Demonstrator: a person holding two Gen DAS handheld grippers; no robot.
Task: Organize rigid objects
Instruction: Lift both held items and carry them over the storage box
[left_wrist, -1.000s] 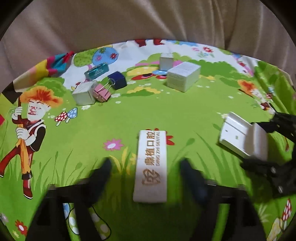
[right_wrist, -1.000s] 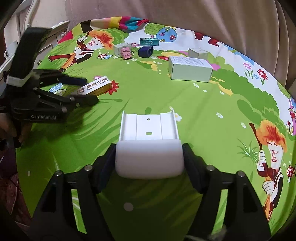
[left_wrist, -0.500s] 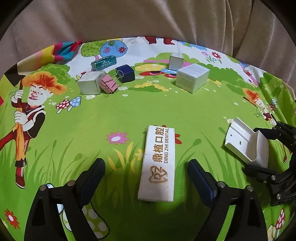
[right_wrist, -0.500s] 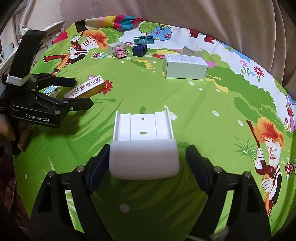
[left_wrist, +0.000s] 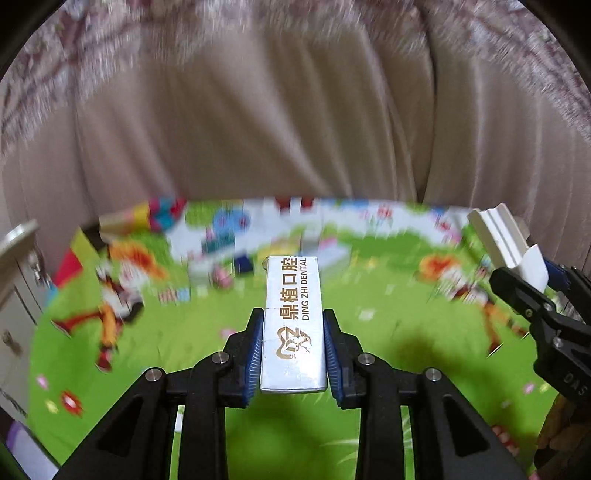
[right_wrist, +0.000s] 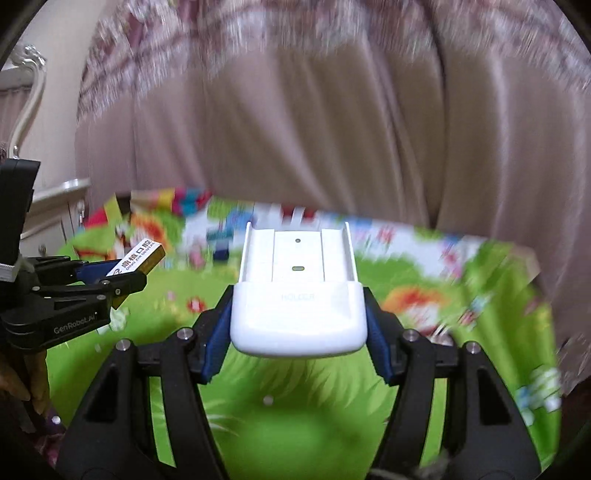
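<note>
**A:** Right, left wrist first, what have I got?

**B:** My left gripper (left_wrist: 293, 350) is clamped on the dental box (left_wrist: 293, 317), blue pads pressing both long sides of its near half. It's off the green cartoon cloth (left_wrist: 166, 332), dead centre, long axis running from six to twelve, far end pointing at the beige curtain (left_wrist: 258, 129). I'd judge it light, stiff card, a bit glossy, so holding it across the narrow width suits it. Squeeze too hard and it may dent.

**A:** And at three o'clock?

**B:** That's my right gripper (left_wrist: 532, 273) carrying the white holder (left_wrist: 506, 240). The background is too smeared to name the small things on the cloth.

**A:** Right wrist?

**B:** The right gripper's jaws are closing, and the holder (right_wrist: 299, 291) already sits between them, gripped by the sides of its rounded pocket end and clear of the cloth. Its open slotted back points to twelve, long axis six to twelve. Hard, smooth plastic, probably light but slippery, so the wide pocket is the sensible hold. At nine o'clock I see the left gripper (right_wrist: 122, 275) with the box (right_wrist: 138, 256)
</note>
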